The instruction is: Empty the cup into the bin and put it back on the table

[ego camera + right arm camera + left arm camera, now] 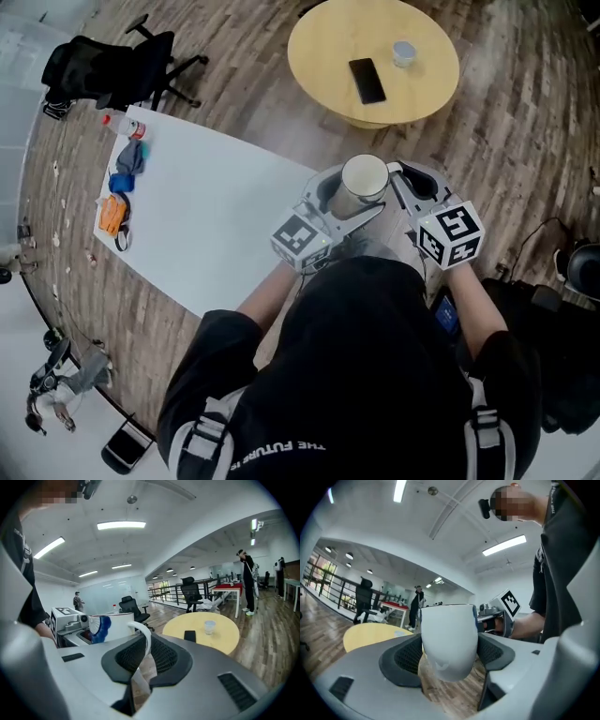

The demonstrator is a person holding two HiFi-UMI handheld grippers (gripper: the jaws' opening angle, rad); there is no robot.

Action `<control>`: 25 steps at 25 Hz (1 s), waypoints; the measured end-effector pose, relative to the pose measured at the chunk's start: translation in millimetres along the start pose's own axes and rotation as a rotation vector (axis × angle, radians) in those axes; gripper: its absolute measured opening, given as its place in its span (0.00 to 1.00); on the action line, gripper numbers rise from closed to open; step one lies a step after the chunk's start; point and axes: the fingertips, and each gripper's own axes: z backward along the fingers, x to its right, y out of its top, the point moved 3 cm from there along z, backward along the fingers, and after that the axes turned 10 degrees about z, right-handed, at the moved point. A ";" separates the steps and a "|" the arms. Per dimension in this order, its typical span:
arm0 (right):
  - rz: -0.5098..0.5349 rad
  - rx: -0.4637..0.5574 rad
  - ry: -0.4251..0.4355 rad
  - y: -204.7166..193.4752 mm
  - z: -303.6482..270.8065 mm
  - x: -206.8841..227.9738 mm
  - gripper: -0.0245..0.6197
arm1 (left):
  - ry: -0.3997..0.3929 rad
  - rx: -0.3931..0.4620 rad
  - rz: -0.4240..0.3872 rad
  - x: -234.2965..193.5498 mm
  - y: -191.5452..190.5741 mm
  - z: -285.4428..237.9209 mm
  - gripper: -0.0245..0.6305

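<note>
A white cup (364,180) with a blue pattern (101,626) is held upright in the air in front of the person, past the right end of the white table (206,220). My left gripper (333,202) is shut on the cup's body (449,639), one jaw on each side. My right gripper (410,183) comes in from the right and is shut on the cup's white handle (143,638). In the left gripper view the right gripper's marker cube (507,603) shows behind the cup. Wooden floor lies under the cup. What the cup contains is hidden, and I see no bin.
A round yellow table (323,42) stands ahead with a black phone (367,80) and a small clear cup (403,53) on it. The white table's far left end holds a bottle (131,127) and blue and orange items (114,214). A black office chair (112,66) stands beyond it.
</note>
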 end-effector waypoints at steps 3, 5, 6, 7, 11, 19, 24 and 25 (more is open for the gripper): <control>-0.065 -0.064 -0.044 -28.5 11.7 22.3 0.11 | -0.048 -0.098 0.120 -0.3 -23.6 -29.5 0.58; -0.094 -0.113 -0.049 -49.5 15.1 31.3 0.11 | -0.065 -0.180 0.186 -1.8 -43.1 -42.9 0.58; -0.106 -0.136 -0.049 -59.0 15.0 34.2 0.11 | -0.071 -0.217 0.211 -3.4 -52.0 -47.5 0.58; -0.118 -0.159 -0.047 -67.8 13.6 36.3 0.11 | -0.074 -0.248 0.234 -5.7 -60.1 -50.7 0.58; -0.213 -0.268 -0.022 -108.9 0.0 40.4 0.11 | -0.068 -0.348 0.390 -20.2 -96.2 -57.7 0.58; -0.559 -0.517 0.035 -216.4 -11.6 42.0 0.11 | -0.056 -0.507 0.698 -39.5 -183.5 -75.3 0.58; -0.585 -0.569 0.034 -235.5 -18.3 44.4 0.11 | -0.064 -0.530 0.743 -48.5 -201.0 -79.5 0.58; -0.586 -0.571 0.034 -236.5 -19.8 45.0 0.11 | -0.063 -0.527 0.746 -50.5 -201.2 -79.7 0.58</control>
